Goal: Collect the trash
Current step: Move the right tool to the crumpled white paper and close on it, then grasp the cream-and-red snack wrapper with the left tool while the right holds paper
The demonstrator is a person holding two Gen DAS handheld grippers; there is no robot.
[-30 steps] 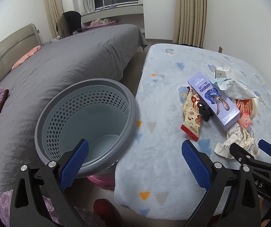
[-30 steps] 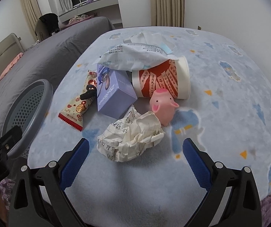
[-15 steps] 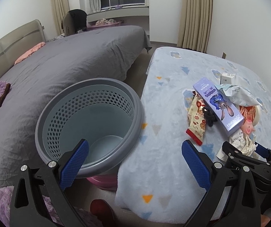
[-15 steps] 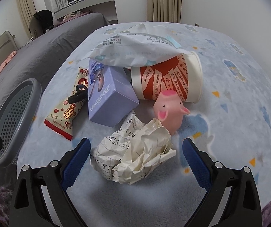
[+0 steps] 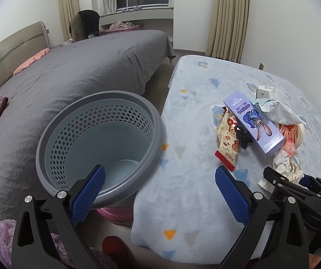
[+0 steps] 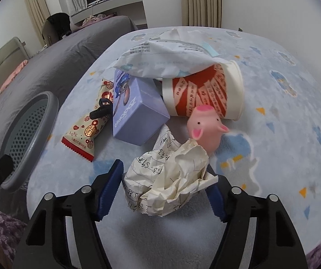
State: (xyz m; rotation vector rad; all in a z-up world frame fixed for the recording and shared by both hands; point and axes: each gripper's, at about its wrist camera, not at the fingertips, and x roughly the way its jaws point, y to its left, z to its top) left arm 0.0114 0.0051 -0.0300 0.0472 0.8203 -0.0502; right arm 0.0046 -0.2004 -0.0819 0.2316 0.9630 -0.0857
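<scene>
**Right tongs closing round the paper ball**

A second ago my right tongs [image 6: 162, 192] stood wide with the crumpled paper [image 6: 167, 179] lying ahead of them; now the jaws have just been closing and the ball sits between the blue pads. The far pad looks to be against the paper at 3 o'clock, while at 9 o'clock I cannot tell whether the pad presses it or stands just off, so I would not call it gripped yet. I judge this to be the first pick: the grey basket [image 5: 48, 139] at 9 o'clock of the table [image 5: 194, 116] shows only its bare bottom.

My left tongs [image 5: 158, 192] hang wide apart and hold nothing, one pad over the basket's rim, the other over the table's edge.

Count, on the table:
- one crumpled paper, at 6 o'clock of the heap, between my right pads
- one pink pig toy [image 6: 205, 130], touching the paper at its 1 o'clock
- one red-and-white paper cup [image 6: 205, 96], on its side
- one white plastic pouch [image 6: 164, 60], draped over the cup
- one purple carton [image 6: 135, 116]
- one snack wrapper [image 6: 86, 132], with one black clip [image 6: 101, 111] on it
- one small white box [image 5: 264, 92], at 12 o'clock

One basket, off the table.
</scene>
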